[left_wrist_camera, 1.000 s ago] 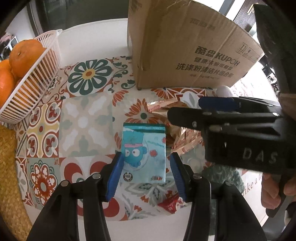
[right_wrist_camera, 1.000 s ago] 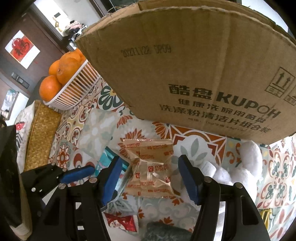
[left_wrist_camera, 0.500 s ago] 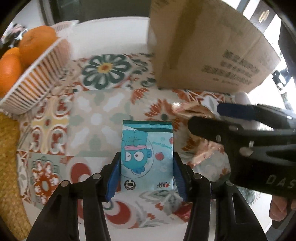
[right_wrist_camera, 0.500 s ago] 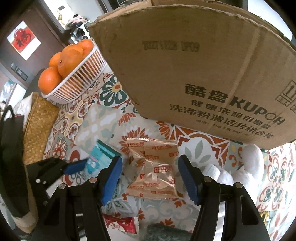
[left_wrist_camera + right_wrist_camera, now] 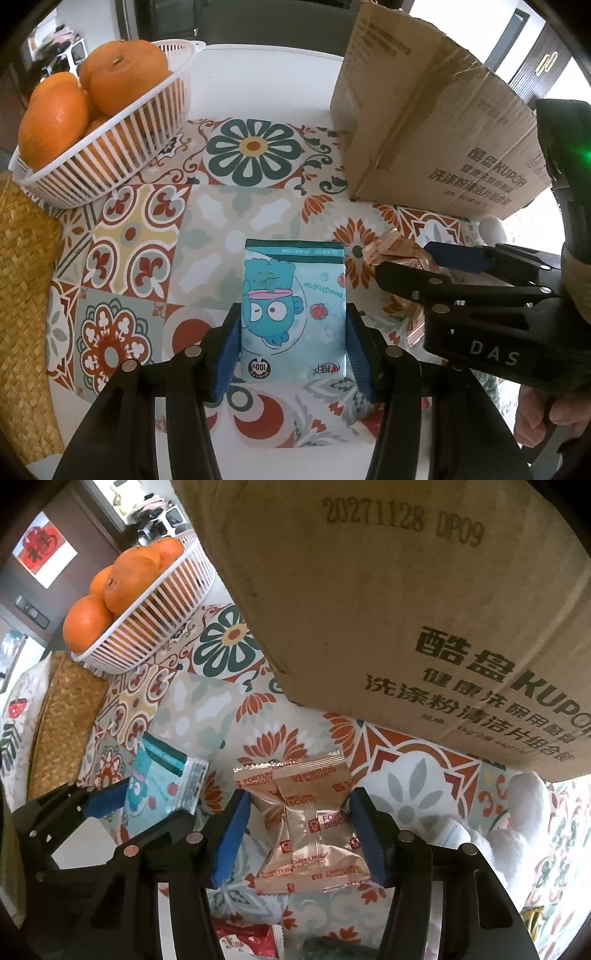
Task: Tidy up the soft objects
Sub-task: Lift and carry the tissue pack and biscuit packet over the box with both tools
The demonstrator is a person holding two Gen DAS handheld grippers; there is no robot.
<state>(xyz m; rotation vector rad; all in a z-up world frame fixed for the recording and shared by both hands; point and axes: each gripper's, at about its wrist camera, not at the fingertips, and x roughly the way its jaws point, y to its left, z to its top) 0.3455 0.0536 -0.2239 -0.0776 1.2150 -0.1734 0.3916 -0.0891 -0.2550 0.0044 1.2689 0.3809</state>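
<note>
Left gripper (image 5: 293, 347) has its blue pads pressed against both long sides of a teal tissue pack (image 5: 293, 314) with a cartoon fish-face print; the pack sits flat between the fingers, over the patterned tile tablecloth (image 5: 236, 229). From this view can't tell if the pack is lifted or on the cloth. Right gripper (image 5: 299, 834) is closed on a stack of two gold Fortune Biscuits packets (image 5: 310, 827), the right pad against the packet edge, the left pad at the pinched side of the wrappers. The packets lie just in front of the brown cardboard box (image 5: 406, 609) printed KUPOH. In the right wrist view the tissue pack (image 5: 162, 786) is just left of the packets, in the left gripper. White plastic basket of oranges (image 5: 110, 147) stands at far left on the cloth, a woven straw mat (image 5: 26, 295) beside it. White plush toy (image 5: 517, 830) lies right of the packets, near the box base. A red wrapper (image 5: 247, 941) lies at the near edge
</note>
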